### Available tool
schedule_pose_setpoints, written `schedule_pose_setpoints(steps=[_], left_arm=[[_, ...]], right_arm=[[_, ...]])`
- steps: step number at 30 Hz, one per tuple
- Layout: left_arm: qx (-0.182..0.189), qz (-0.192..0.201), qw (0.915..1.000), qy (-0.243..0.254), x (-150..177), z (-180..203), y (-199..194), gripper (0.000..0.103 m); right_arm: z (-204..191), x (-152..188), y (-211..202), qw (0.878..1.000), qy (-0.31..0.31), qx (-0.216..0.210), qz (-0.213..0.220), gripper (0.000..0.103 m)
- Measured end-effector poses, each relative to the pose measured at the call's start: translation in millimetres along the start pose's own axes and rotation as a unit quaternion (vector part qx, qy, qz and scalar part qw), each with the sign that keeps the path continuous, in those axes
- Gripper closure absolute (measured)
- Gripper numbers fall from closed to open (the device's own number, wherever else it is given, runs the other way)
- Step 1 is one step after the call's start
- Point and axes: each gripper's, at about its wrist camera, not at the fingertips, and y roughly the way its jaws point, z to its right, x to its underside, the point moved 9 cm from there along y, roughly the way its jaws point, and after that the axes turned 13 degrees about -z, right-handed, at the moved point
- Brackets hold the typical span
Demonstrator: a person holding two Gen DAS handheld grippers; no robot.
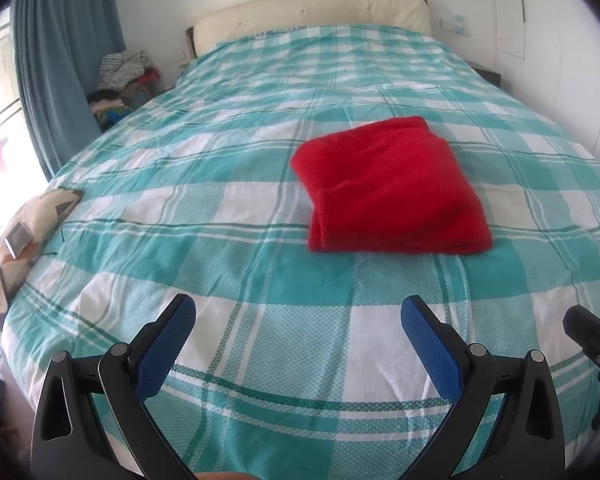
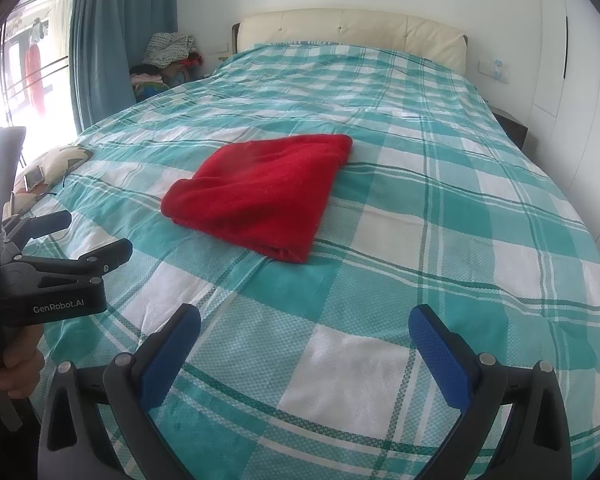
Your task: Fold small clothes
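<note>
A red cloth [image 1: 388, 188] lies folded into a thick rectangle on the teal-and-white checked bedspread [image 1: 220, 184]. It also shows in the right wrist view [image 2: 260, 196]. My left gripper [image 1: 298, 312] is open and empty, held above the bedspread well short of the cloth. My right gripper [image 2: 304, 320] is open and empty too, also short of the cloth. The left gripper shows at the left edge of the right wrist view [image 2: 96, 236], and the right gripper's fingers show at the right edge of the left wrist view [image 1: 588, 320].
A cream headboard [image 1: 312, 8] stands at the far end. A pile of clothes [image 1: 120, 76] sits beside the bed by blue curtains [image 1: 60, 60]. A patterned cushion with a small device [image 1: 28, 224] lies at the bed's left edge. White wardrobe doors [image 2: 572, 60] are on the right.
</note>
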Motion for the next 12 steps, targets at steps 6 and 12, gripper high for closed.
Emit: schedule_pose_setpoints(steps=[6, 12], left_arm=[[-0.003, -0.007, 0.9999, -0.015, 0.6, -5.1, 2.7, 0.0], [-0.011, -0.002, 0.9999, -0.011, 0.7, -4.0, 1.3, 0.0]], right_arm=[[0.1, 0.0, -0.4, 1.0, 0.001, -0.001, 0.0, 0.0], [0.1, -0.2, -0.2, 1.0, 0.001, 0.0, 0.0, 0.0]])
